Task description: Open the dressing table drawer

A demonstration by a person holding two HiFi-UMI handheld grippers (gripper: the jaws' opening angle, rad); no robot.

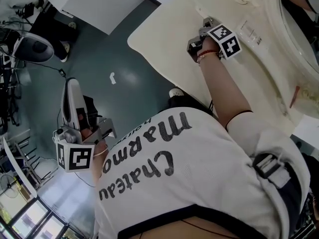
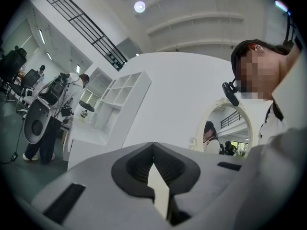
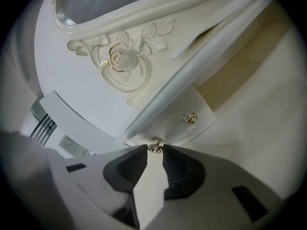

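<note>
The right tool (image 3: 154,151) pinches the near small metal knob (image 3: 154,146) of the drawer (image 3: 175,126), which sits under the carved mirror frame (image 3: 124,66) on the cream bench (image 3: 259,128). The left tool (image 2: 153,145) is pressed together, empty, and well apart to the left.

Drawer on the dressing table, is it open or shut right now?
Looks shut: the drawer front lies flat against the table, no interior showing; right gripper pinches its knob.

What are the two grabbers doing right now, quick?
Left gripper: closed, holding nothing.
Right gripper: closed on the little drawer knob.
</note>
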